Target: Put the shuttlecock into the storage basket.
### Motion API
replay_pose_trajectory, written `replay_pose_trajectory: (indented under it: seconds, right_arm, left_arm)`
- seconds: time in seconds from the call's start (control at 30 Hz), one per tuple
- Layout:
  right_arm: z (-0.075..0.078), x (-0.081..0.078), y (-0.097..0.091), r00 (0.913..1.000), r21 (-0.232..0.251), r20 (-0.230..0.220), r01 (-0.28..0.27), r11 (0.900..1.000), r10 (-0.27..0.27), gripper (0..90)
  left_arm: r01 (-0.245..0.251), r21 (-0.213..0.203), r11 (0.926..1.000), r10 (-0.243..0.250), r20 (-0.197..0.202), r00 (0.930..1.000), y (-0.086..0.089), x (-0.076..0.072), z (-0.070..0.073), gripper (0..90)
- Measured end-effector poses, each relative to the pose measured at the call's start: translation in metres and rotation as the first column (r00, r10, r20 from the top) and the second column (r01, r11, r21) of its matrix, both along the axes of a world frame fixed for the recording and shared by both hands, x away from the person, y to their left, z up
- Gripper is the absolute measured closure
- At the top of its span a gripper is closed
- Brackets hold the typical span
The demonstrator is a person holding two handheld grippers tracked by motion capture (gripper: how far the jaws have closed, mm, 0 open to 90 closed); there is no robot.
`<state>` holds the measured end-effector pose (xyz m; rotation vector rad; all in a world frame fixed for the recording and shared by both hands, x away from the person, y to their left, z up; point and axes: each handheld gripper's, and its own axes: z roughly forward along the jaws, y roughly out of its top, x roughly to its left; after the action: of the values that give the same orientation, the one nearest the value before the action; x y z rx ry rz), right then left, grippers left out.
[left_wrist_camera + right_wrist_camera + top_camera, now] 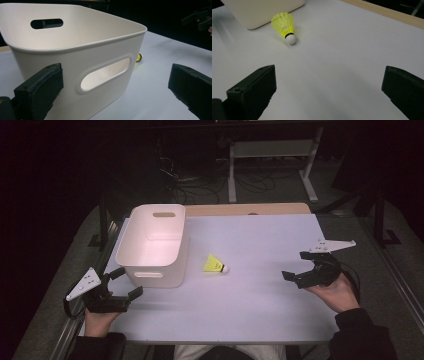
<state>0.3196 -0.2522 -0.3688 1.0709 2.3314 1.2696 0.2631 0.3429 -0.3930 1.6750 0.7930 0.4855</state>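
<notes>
A yellow shuttlecock (214, 264) with a white cork tip lies on its side mid-table, just right of an empty white bin (170, 277) with handle slots. My left gripper (126, 282) is open at the bin's near corner, off the table's left front. In the left gripper view the bin's wall (75, 62) stands close ahead between the spread jaws, and the shuttlecock's tip (139, 57) peeks past its corner. My right gripper (297, 265) is open at the right, pointing toward the shuttlecock (284, 26), which lies some way ahead of it beside the bin's corner (262, 12).
The pale table (260, 290) has a wooden strip (250, 209) along its far edge. Beyond it are a dark floor, cables and white frame legs (232, 175). A person's hands and dark sleeves come in at the bottom corners.
</notes>
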Motion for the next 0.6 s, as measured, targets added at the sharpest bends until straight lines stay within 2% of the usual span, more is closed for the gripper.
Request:
replay_pose_trajectory:
  seconds: [0.6]
  right_arm:
    - [0.025, 0.013, 0.014, 0.9991, -0.044, 0.01, -0.041, 0.9982, 0.042, 0.0]
  left_arm:
    - [-0.002, 0.0, 1.0, 0.002, 0.001, 1.0, 0.0, 0.0, 0.0, 0.0]
